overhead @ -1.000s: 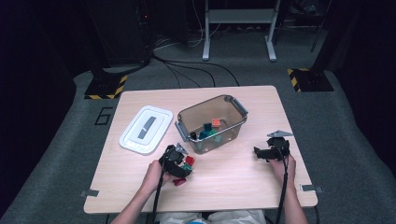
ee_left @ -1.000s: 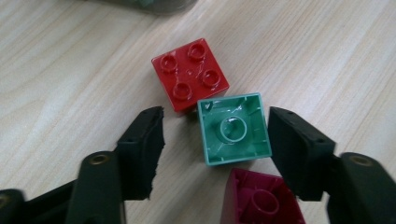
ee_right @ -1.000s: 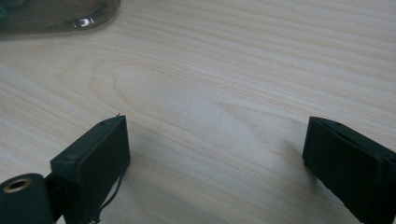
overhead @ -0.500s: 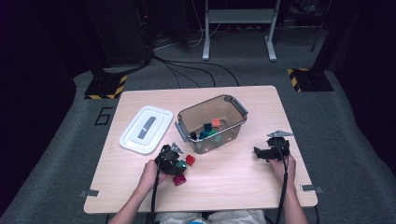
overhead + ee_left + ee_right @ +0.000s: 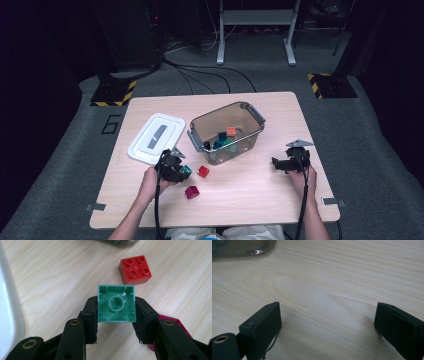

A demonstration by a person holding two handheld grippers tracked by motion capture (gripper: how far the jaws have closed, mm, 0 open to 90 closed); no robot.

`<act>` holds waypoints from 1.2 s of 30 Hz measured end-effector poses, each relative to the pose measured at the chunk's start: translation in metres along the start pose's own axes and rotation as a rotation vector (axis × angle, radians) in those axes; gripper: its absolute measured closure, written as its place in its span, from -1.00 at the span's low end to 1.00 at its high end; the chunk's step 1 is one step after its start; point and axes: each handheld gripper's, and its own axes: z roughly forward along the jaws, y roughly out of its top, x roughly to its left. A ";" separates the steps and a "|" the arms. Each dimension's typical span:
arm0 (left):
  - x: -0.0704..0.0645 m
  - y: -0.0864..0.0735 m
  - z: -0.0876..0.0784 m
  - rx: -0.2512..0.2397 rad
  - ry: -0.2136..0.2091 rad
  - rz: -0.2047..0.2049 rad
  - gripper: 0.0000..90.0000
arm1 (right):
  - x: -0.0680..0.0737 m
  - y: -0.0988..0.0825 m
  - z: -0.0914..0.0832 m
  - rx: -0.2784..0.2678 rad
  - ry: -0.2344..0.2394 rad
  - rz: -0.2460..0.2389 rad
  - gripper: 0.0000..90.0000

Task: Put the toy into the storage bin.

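Green brick (image 5: 116, 303), hollow underside up (square)

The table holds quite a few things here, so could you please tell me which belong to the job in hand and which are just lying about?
In the job:
- green brick, clamped in the left gripper
- red brick
- dark red brick
- clear bin, already holding bricks

Lying about:
- white lid, flat beside the bin
- right gripper, open over bare table

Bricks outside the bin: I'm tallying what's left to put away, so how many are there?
3. A green brick is clamped in the left gripper, a red brick lies beside the bin, and a dark red brick lies nearer the person. None seem hidden.
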 end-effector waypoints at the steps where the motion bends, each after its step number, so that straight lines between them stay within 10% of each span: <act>1: 0.001 0.001 -0.003 0.003 0.005 0.007 0.31 | 0.000 0.000 0.000 0.000 0.000 0.001 -0.85; 36: 0.028 0.069 -0.072 -0.027 0.038 0.069 0.31 | 0.000 0.000 0.000 0.001 0.001 0.005 -0.85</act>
